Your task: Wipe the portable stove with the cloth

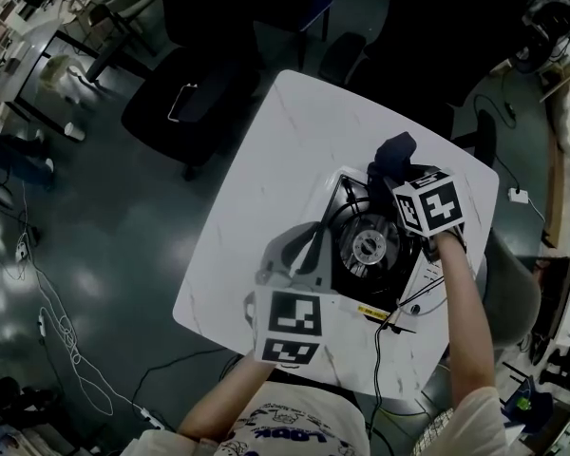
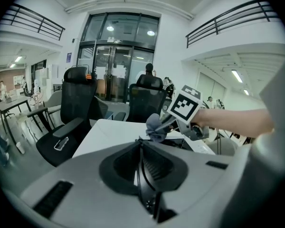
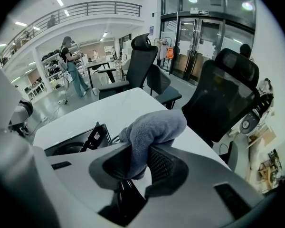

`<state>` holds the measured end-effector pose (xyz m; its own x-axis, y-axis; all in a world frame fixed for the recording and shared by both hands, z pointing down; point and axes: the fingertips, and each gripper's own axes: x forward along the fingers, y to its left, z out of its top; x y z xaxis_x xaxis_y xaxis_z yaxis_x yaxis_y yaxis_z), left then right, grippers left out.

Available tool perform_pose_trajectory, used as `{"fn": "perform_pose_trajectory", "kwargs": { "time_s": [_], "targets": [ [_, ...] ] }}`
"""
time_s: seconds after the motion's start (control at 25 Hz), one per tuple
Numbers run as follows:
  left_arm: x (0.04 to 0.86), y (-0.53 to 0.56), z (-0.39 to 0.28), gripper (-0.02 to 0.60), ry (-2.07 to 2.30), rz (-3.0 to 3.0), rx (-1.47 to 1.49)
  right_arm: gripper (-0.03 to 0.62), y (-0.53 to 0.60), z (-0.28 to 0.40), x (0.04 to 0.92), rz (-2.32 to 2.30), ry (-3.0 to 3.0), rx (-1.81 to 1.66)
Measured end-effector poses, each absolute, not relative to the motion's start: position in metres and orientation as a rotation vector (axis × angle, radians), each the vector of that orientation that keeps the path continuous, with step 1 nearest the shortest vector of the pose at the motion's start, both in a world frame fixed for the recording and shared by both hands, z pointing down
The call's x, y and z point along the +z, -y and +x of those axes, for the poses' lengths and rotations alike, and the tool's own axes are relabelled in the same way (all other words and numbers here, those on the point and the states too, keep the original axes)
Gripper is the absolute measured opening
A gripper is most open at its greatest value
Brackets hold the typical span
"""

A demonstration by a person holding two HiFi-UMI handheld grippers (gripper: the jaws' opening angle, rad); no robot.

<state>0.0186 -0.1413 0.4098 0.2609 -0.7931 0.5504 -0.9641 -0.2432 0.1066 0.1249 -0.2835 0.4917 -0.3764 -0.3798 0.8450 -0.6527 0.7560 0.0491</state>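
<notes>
On the white table (image 1: 266, 150) one portable stove (image 1: 361, 245) is sitting, with one round burner (image 1: 369, 247) showing in its middle. Two grippers are working at it. The right gripper (image 1: 388, 167) is reaching over the stove's far corner, and its jaws are clamping down on one grey cloth (image 1: 397, 148). In the right gripper view the cloth (image 3: 154, 127) is bulging out past the tips of the right gripper (image 3: 137, 160) and hanging down between the jaws, while the stove (image 3: 69, 148) is lying below and to the left of them. Whether the cloth is touching the stove cannot be told.

The left gripper (image 1: 306, 243) is resting at the stove's near left side. In its own view the left gripper (image 2: 142, 170) is keeping its jaws pressed together with nothing showing between them. Just ahead of it and a little to the right, the right gripper (image 2: 162, 126) is pointing down with the cloth (image 2: 154, 127) bunched at its tip, over the stove (image 2: 175, 143).

One black cable (image 1: 378, 359) is trailing off the table's near edge, to the right of the left gripper. Two black chairs (image 1: 195, 93) (image 1: 427, 27) are standing beyond the table's far edges, well ahead of both grippers.
</notes>
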Motion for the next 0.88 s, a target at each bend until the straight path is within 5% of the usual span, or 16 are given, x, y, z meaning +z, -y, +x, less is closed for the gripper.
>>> {"fn": "perform_pose_trajectory", "kwargs": {
  "time_s": [0.88],
  "targets": [
    [0.404,0.146,0.044,0.031,1.541,2.176,0.553,0.098,0.28,0.19,0.497,0.83,1.902,0.419]
  ]
}}
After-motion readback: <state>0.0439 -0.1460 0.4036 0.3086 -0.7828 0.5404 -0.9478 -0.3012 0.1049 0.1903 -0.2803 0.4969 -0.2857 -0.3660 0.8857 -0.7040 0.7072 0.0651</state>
